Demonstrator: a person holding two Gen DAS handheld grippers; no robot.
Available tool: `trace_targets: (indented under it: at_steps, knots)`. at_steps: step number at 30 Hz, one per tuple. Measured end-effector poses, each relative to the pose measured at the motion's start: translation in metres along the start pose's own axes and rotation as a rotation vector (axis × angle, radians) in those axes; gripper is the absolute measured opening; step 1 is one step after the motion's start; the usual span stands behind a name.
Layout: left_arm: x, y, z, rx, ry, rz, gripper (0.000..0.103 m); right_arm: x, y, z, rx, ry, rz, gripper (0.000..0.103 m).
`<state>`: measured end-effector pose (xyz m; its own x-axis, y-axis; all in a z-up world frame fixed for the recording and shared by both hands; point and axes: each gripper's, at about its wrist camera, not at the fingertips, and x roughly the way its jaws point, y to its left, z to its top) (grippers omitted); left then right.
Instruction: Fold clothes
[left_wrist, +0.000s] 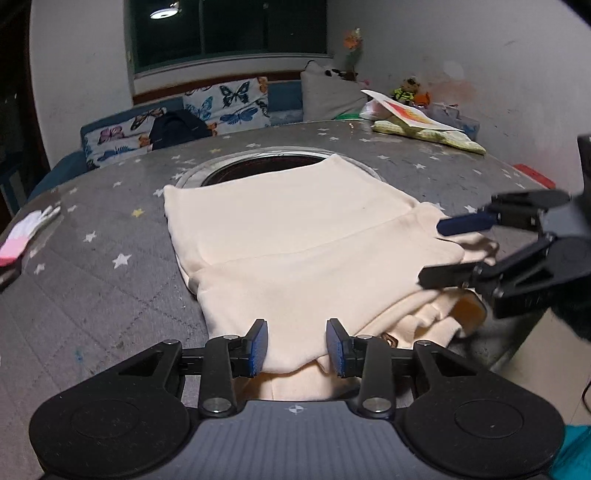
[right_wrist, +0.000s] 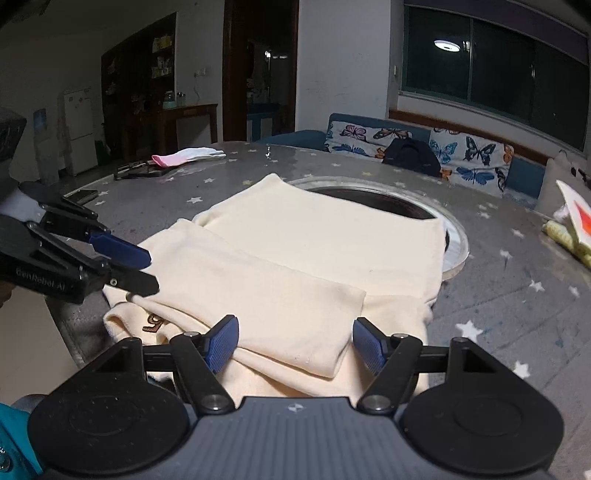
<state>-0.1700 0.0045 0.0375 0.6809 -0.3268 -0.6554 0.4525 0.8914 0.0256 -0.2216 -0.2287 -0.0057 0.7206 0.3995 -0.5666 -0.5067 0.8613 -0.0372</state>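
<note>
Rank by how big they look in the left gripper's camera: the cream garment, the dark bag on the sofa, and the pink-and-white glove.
1. Cream garment, by far the largest.
2. Dark bag.
3. Pink-and-white glove.
The bag and glove look fairly close; the bag sits much farther from the camera, so its true size is unsure.

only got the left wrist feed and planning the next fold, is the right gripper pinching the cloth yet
observer: No. The right gripper is open, fingers either side of the cream garment's folded flap.
operator: anything left of it i should avoid
observer: A dark phone lies near the table edge, apart from the garment.
operator: any print on it
observer: Yes, brown embroidered lettering shows on the lower layer, just below the left gripper.
</note>
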Motion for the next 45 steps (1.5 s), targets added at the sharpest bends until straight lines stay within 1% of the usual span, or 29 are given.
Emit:
trace_targets:
  at_steps: [5,9,11,13,17,18,19,20,22,25,31,33,36,38,39,40,41,42,44,45]
  knots:
    - [-0.02,0.0,-0.003,0.064,-0.026,-0.022,0.038,-0.028,0.0,0.001,-0.072,-0.009,0.001,0.072]
    - [-0.033,-0.013,-0.016,0.198,-0.023,-0.07,0.039,-0.041,0.007,-0.008,-0.168,0.025,0.012,0.073]
    - [-0.032,-0.02,-0.022,0.252,-0.017,-0.076,0.039,-0.044,0.011,-0.014,-0.223,0.046,0.019,0.075]
    - [-0.025,-0.026,-0.026,0.285,-0.013,-0.065,0.039,-0.048,0.016,-0.02,-0.278,0.067,0.026,0.076]
    - [-0.017,-0.034,-0.028,0.337,-0.043,-0.066,0.039,-0.043,0.02,-0.024,-0.314,0.085,0.03,0.076]
    - [-0.014,-0.036,-0.029,0.349,-0.043,-0.065,0.034,-0.042,0.021,-0.024,-0.323,0.083,0.03,0.076]
    - [-0.012,-0.038,-0.03,0.361,-0.044,-0.065,0.022,-0.041,0.022,-0.024,-0.332,0.08,0.031,0.077]
    - [-0.009,-0.039,-0.03,0.369,-0.045,-0.065,0.018,-0.04,0.023,-0.024,-0.342,0.076,0.031,0.078]
    - [-0.008,-0.034,-0.023,0.329,-0.052,-0.076,0.011,-0.039,0.025,-0.024,-0.362,0.07,0.032,0.08]
    - [-0.005,-0.027,-0.012,0.269,-0.063,-0.093,0.009,-0.036,0.028,-0.024,-0.392,0.06,0.034,0.081]
    - [-0.001,-0.011,0.009,0.149,-0.085,-0.127,0.008,-0.029,0.026,-0.023,-0.453,0.028,0.055,0.08]
    - [0.001,-0.006,0.016,0.11,-0.092,-0.138,0.008,-0.023,0.027,-0.021,-0.472,0.012,0.057,0.078]
    - [0.01,-0.001,0.025,0.088,-0.085,-0.15,0.008,-0.011,0.025,-0.015,-0.467,0.001,0.074,0.068]
    - [0.012,0.001,0.027,0.09,-0.08,-0.16,0.009,-0.003,0.021,-0.01,-0.441,0.01,0.094,0.053]
    - [0.012,0.001,0.026,0.097,-0.079,-0.156,0.012,0.0,0.018,-0.007,-0.422,0.019,0.104,0.049]
    - [0.011,0.002,0.025,0.108,-0.08,-0.158,0.013,0.002,0.015,-0.004,-0.398,0.026,0.117,0.037]
    - [0.01,0.002,0.024,0.12,-0.081,-0.158,0.014,0.003,0.011,-0.002,-0.371,0.032,0.132,0.031]
    - [0.007,0.002,0.021,0.134,-0.085,-0.155,0.017,0.004,0.008,0.001,-0.344,0.038,0.146,0.031]
    - [0.002,0.001,0.015,0.162,-0.089,-0.15,0.023,0.006,0.0,0.007,-0.291,0.051,0.175,0.024]
    - [0.0,0.0,0.012,0.175,-0.088,-0.147,0.03,0.007,-0.003,0.009,-0.264,0.057,0.19,0.023]
